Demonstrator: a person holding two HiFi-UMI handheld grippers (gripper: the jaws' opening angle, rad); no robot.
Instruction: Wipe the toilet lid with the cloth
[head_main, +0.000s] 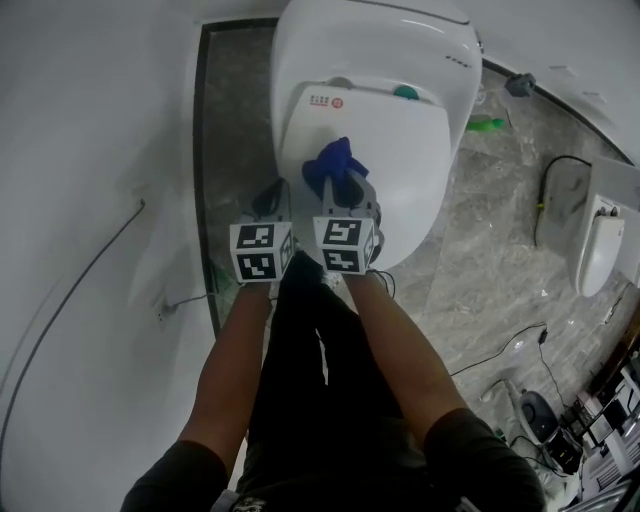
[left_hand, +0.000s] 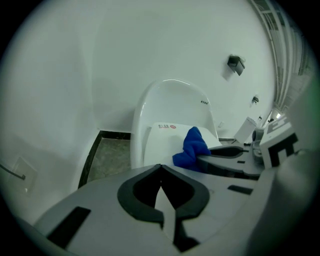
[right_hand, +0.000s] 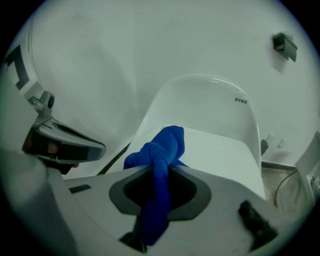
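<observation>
A white toilet with its lid (head_main: 400, 130) down stands against the wall. A bunched blue cloth (head_main: 337, 165) hangs from my right gripper (head_main: 345, 192), which is shut on it over the lid's near left part. In the right gripper view the blue cloth (right_hand: 159, 157) runs between the closed jaws, with the lid (right_hand: 220, 155) beyond. My left gripper (head_main: 272, 200) is shut and holds nothing, just left of the right one at the lid's left edge. From the left gripper view the cloth (left_hand: 192, 149) and the lid (left_hand: 160, 145) show ahead to the right.
A white wall (head_main: 90, 200) runs close on the left, with a dark floor strip (head_main: 235, 130) beside the toilet. Grey marble floor (head_main: 500, 250) lies to the right with cables, a green object (head_main: 484, 124) and a second white fixture (head_main: 598, 245).
</observation>
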